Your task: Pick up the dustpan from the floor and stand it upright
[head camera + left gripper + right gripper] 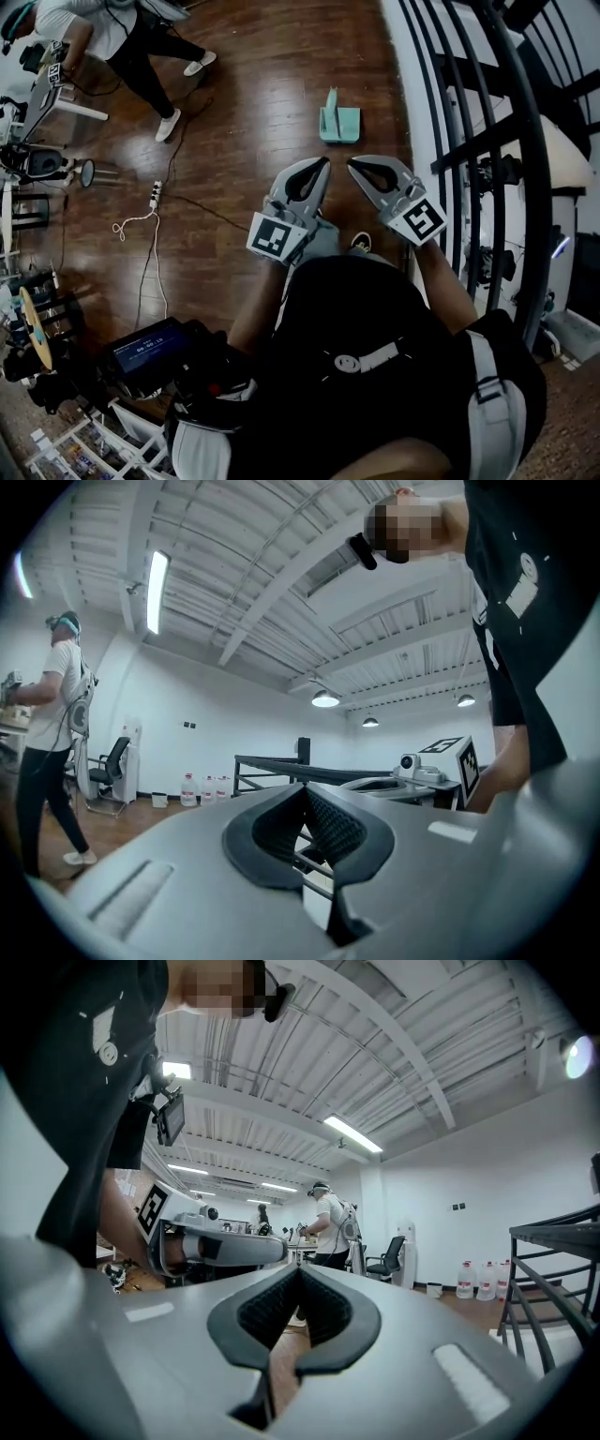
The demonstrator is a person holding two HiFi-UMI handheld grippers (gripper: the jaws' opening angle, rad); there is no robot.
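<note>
Holds left gripper [324, 164] and right gripper [352, 165] clenched, empty, side by side. Points both toward dustpan [338, 122] on floor [244, 141] ahead, well apart from tips, near railing [525, 141].

The left gripper [305, 789] is holding its grey jaws together, the ribbed black pads [330, 825] meeting at the tips with nothing between them. Just past the tips, a black metal railing [272, 763] is running across. Off to its right, the right gripper [375, 784] is hovering level, its marker cube [457, 761] at the back. Ahead and to the left, water bottles [202, 787] are standing against the white wall beside an office chair [112, 766]. A person in a white shirt [56, 714] is standing far left. Overhead, a round lamp [325, 698] is glowing.
</note>
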